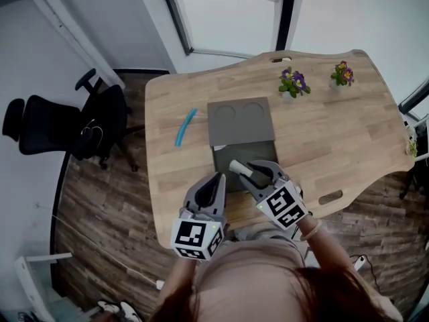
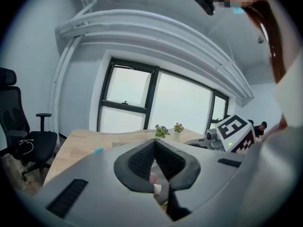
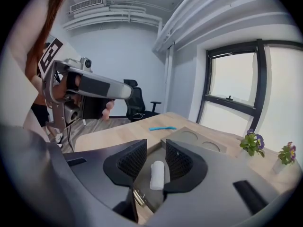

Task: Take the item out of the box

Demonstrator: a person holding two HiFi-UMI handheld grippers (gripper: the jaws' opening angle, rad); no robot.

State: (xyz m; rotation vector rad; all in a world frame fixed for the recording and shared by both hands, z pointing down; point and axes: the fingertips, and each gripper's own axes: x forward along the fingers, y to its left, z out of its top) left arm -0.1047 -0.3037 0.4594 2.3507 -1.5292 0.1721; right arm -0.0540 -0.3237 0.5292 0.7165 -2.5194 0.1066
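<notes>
Right gripper [image 3: 155, 146]: jaws apart, with a white roll [image 3: 157, 174] lying unclamped between them inside the grey box [image 1: 220, 158]. Left gripper [image 2: 155, 142]: jaws closed tip to tip.

Two flowerpots [image 1: 293, 84] [image 1: 342, 74], one box [image 1: 240, 121], one roll [image 1: 240, 168], one strip [image 1: 185, 127], one chair [image 1: 43, 134].

Pretty bright overall, with soft daylight coming in from the window [image 1: 231, 15], which blows out to plain white in all three views. There are only faint, soft shadows on the table [image 1: 335, 133] and no real glare on the wood. Heavy fisheye bending at the edges, plus black rounded corners in both gripper views. Up close, the left gripper [image 2: 155, 145] shell looks soft and slightly out of focus.
</notes>
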